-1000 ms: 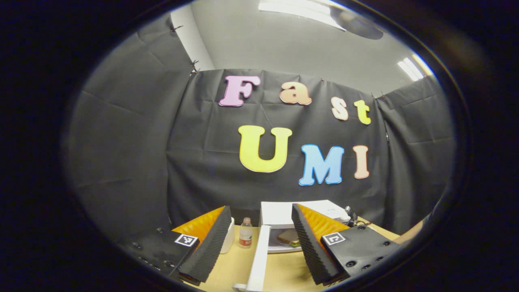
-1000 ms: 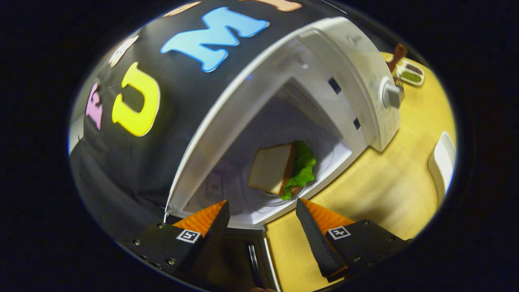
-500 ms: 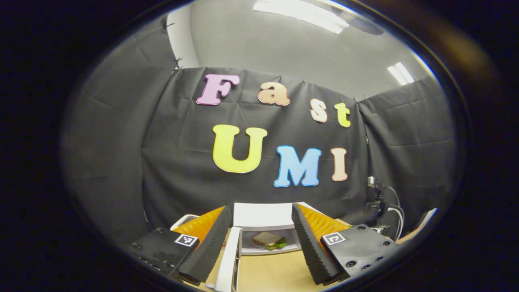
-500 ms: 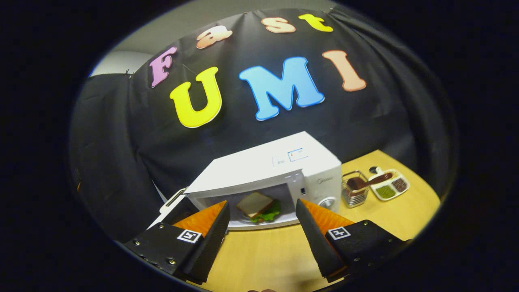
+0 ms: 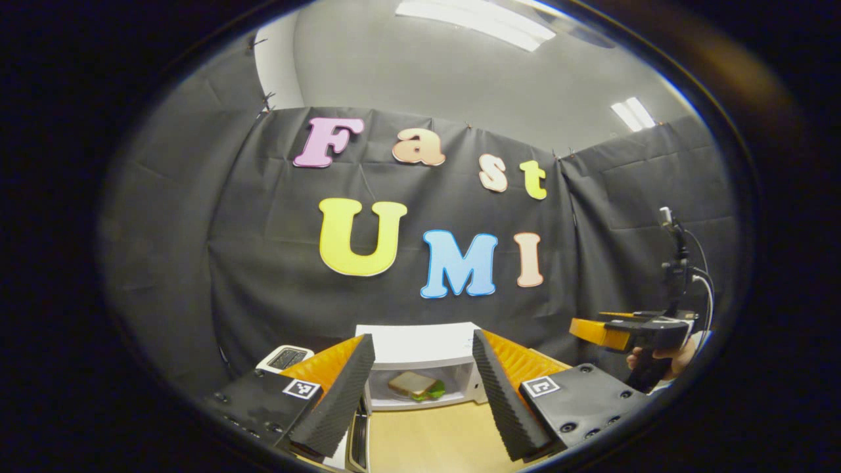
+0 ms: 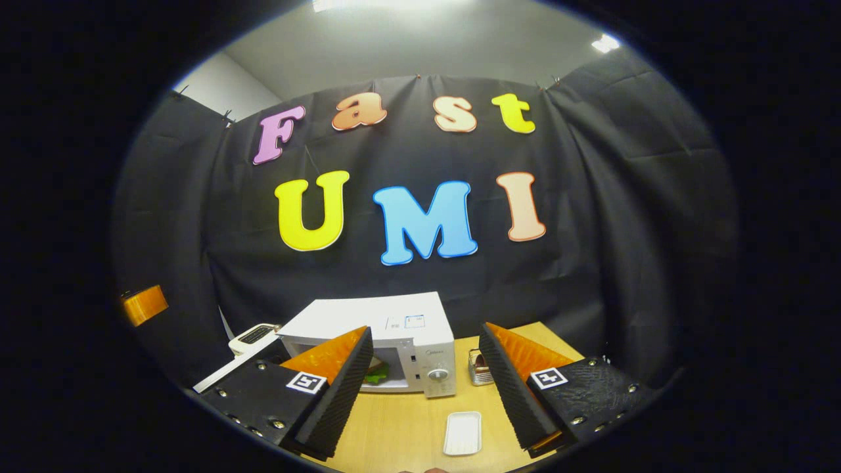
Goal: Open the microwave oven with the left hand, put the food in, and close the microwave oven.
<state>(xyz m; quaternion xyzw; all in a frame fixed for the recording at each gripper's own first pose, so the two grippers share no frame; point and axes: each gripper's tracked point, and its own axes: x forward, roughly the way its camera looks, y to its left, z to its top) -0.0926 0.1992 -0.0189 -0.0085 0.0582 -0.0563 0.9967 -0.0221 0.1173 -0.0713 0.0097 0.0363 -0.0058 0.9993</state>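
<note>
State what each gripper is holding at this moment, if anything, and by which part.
Nothing is held. The left gripper and right gripper both stand open and empty; the sandwich lies inside the open microwave.

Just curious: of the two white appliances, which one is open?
The microwave, its door standing open with a sandwich inside; the smaller toaster beside it has only top slots.
</note>
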